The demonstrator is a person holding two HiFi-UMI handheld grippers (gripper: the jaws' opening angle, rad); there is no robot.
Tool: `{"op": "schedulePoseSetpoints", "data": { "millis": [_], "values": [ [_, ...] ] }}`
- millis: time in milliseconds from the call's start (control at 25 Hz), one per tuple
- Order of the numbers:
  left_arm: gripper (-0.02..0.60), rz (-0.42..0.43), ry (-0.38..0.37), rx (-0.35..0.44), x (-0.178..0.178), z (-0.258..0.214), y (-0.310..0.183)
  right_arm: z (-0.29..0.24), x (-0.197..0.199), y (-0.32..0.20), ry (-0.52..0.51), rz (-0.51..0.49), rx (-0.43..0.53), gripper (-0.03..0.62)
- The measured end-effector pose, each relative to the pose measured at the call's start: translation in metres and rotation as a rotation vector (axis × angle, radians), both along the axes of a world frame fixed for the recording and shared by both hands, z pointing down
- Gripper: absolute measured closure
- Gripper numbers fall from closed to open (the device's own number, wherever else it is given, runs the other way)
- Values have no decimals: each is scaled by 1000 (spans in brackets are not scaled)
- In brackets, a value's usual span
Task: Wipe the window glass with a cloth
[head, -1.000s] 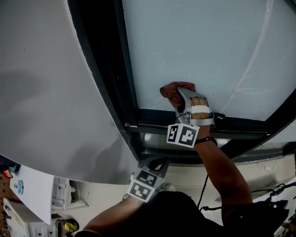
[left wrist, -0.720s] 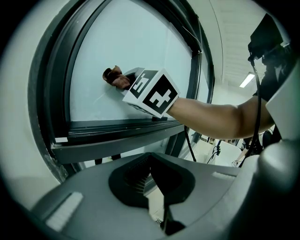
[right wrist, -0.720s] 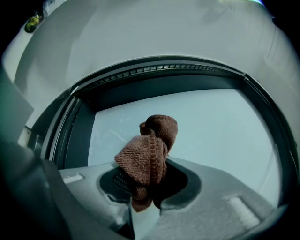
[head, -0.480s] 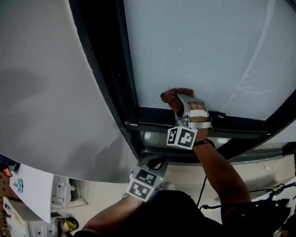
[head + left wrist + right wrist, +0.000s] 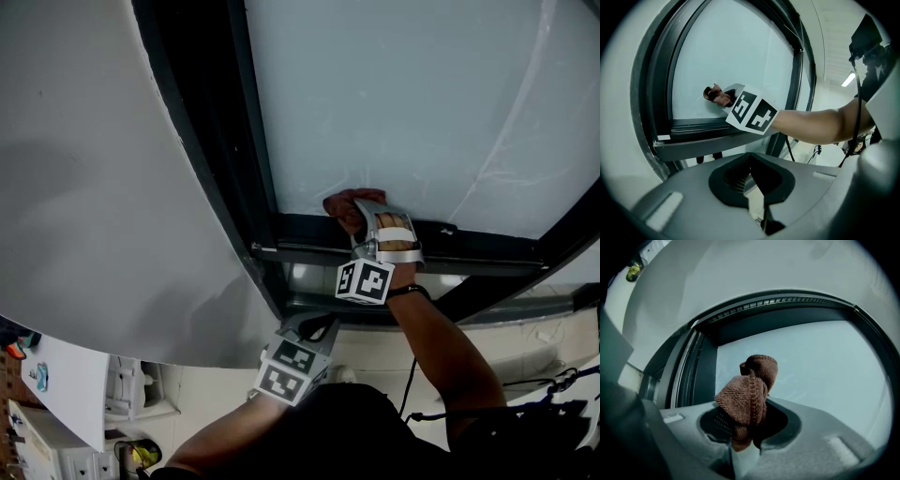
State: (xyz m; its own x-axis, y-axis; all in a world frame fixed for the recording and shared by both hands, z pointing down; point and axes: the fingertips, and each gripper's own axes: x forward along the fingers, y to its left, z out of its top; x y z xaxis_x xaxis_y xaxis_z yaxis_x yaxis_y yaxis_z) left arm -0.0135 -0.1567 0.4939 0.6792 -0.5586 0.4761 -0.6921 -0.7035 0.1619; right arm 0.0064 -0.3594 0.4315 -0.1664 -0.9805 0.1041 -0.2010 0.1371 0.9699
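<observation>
R gripper (image 5: 362, 212) clamps brown cloth (image 5: 748, 389) at lower-left corner of window glass (image 5: 394, 103), beside dark frame (image 5: 305, 230); L gripper (image 5: 757, 206) sits below, jaws apparently closed, empty.

Pale, even light glows through the window glass (image 5: 403, 94); the dark frame (image 5: 202, 141) reads nearly black. Both gripper views bulge and darken at their rims, with near parts soft. A ceiling lamp (image 5: 848, 79) glares.
</observation>
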Motion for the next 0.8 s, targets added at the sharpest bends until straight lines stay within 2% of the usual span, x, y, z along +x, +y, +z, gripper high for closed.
{"op": "schedulePoseSetpoints", "data": {
  "millis": [800],
  "values": [
    [564, -2, 23, -18, 2, 4, 1, 41, 0, -1, 29, 2, -75, 508]
  ]
}}
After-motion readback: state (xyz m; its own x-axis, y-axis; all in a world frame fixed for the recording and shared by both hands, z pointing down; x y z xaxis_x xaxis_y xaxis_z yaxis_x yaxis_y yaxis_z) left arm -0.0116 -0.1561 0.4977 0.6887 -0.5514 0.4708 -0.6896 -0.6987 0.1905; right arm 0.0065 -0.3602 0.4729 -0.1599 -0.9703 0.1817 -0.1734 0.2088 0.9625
